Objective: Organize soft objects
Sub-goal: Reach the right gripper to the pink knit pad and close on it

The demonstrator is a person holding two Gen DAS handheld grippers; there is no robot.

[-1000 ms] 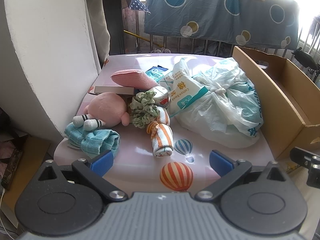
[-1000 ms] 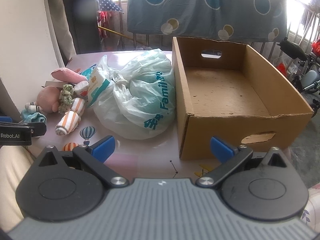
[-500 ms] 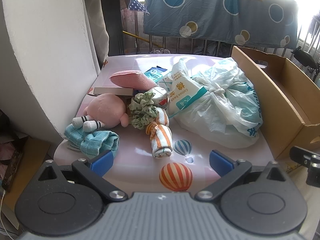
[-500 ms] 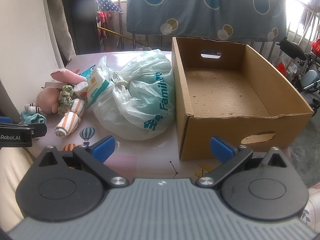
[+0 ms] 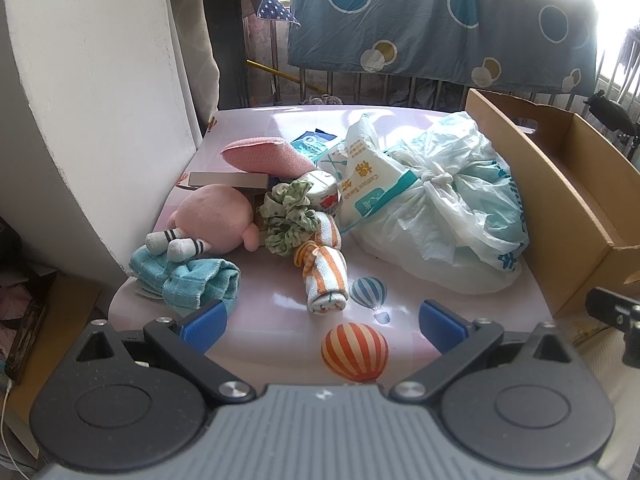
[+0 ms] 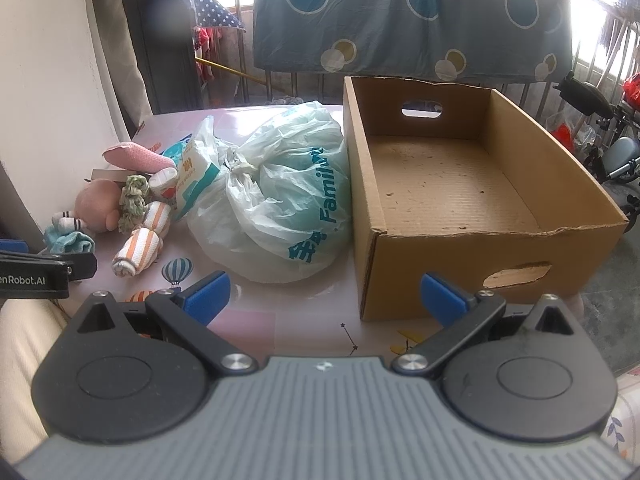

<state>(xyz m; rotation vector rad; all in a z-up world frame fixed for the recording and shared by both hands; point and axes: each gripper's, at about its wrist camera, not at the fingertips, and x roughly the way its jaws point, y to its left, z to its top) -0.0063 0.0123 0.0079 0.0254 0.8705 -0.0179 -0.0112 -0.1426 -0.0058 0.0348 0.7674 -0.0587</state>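
Observation:
Soft things lie on the pink table: a pink plush toy, a teal cloth, a green scrunchie, an orange-striped rolled towel, a pink slipper and a knotted plastic bag. An empty cardboard box stands to the right of the bag. My left gripper is open and empty, just short of the striped towel. My right gripper is open and empty, before the gap between bag and box.
A cotton swab pack, a small white jar and a flat box lie among the soft things. A white wall borders the table's left. A railing with a hung blue sheet is behind.
The left gripper has moved slightly forward, so the pile looks a little closer. The right view has barely shifted. Both grippers stay open.

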